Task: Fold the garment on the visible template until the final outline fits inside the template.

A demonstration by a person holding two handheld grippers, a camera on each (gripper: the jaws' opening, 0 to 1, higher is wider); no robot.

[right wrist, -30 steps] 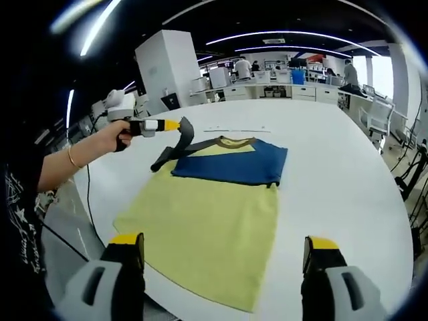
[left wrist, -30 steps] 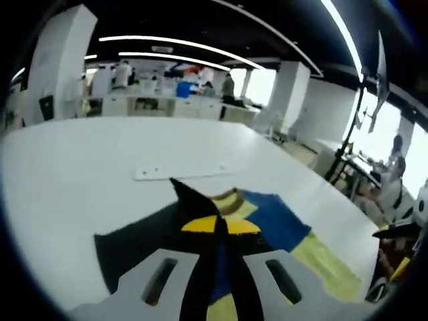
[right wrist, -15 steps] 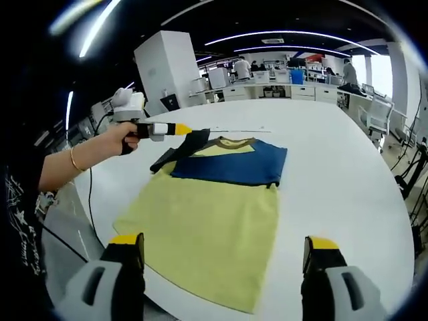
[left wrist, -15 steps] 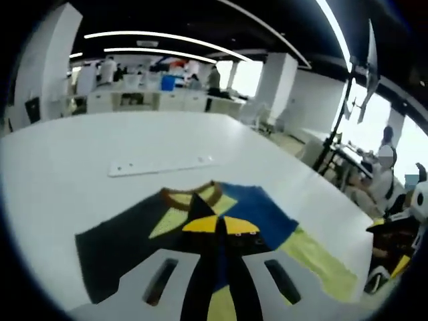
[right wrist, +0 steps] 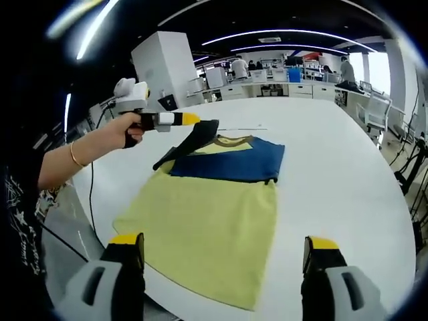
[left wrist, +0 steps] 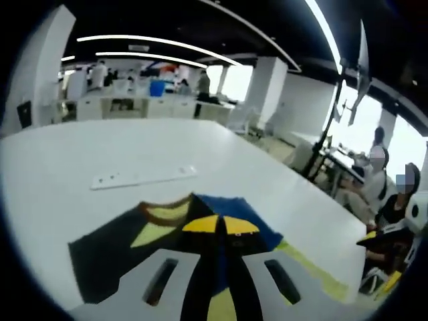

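Left tongs [right wrist: 190, 120] pinch the dark sleeve [right wrist: 184, 144], right tongs [right wrist: 224, 257] wide: best lay it flat across the shirt [right wrist: 207, 214], square to the table [right wrist: 334, 154] edge.

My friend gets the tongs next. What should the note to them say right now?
Left tongs: shut on the dark sleeve, lifted over the shirt's collar end.
Right tongs: open, hovering off the near hem, holding nothing.
The yellow T-shirt with a blue chest band lies mostly flat on the white table.
Done: sleeve fold begun.
Left: lay the sleeve down, then fold the rest. No template outline is clear here.
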